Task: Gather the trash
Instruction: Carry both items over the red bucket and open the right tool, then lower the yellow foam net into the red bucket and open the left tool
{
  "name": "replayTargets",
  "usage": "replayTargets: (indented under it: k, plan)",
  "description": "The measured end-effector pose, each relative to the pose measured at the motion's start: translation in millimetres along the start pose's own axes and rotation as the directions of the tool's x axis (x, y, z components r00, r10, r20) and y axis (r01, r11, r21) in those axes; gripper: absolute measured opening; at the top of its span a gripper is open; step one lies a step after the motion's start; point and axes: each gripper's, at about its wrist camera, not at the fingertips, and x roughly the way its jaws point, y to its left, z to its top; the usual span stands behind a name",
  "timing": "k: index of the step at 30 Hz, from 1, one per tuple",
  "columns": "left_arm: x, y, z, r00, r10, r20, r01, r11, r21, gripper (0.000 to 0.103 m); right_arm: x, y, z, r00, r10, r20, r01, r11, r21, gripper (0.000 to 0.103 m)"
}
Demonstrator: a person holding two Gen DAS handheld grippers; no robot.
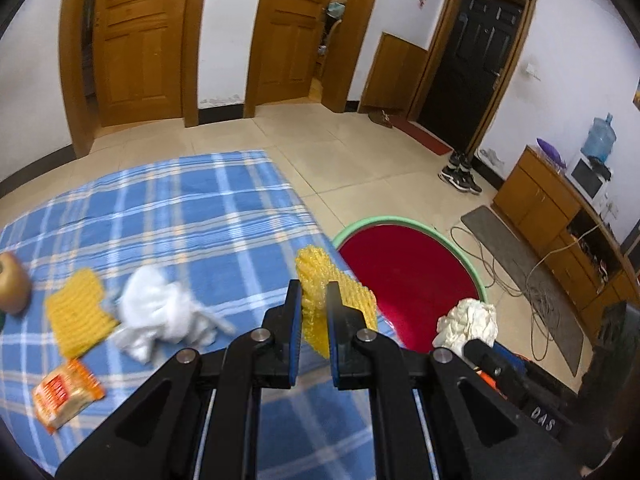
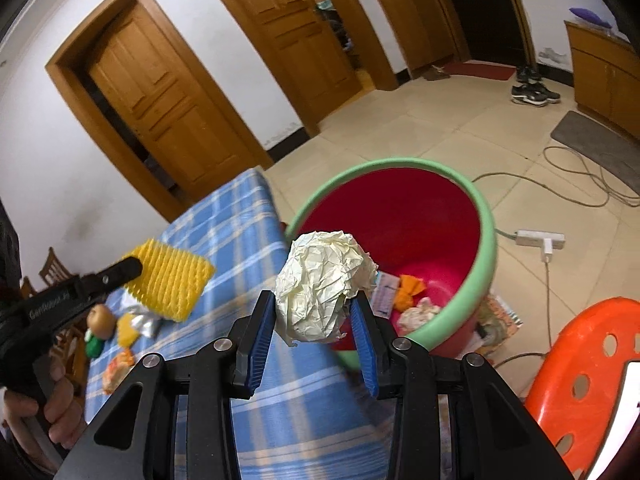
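- On the far left of the table (image 1: 168, 208) sits an apple (image 1: 14, 282), then a yellow foam net (image 1: 78, 312), a white tissue (image 1: 160, 316) and an orange packet (image 1: 66, 394) nearer the camera.
- Left gripper (image 1: 313, 300): fingers clamp a second foam net (image 1: 320, 300), held up over the table edge, just beside the bin (image 1: 476, 268).
- Right gripper (image 2: 315, 312): fingers squeeze a paper ball (image 2: 320, 284), in the air at the bin's near rim.
- Inside the red bin: scraps already lying at the bottom.
- Far right, an orange stool (image 2: 580, 380) on the floor.
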Motion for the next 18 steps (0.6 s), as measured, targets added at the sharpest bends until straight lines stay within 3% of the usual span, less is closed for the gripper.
replayTargets:
  k: [15, 18]
  plan:
    - [77, -43, 18, 0.998, -0.035, -0.046, 0.038, 0.998, 0.059, 0.010, 21, -36, 9, 0.998, -0.052, -0.047, 0.055, 0.997, 0.054, 0.049]
    - [80, -48, 16, 0.999, -0.026, -0.046, 0.029, 0.997, 0.075, 0.023, 20, -39, 10, 0.998, -0.040, -0.043, 0.043, 0.997, 0.058, 0.053]
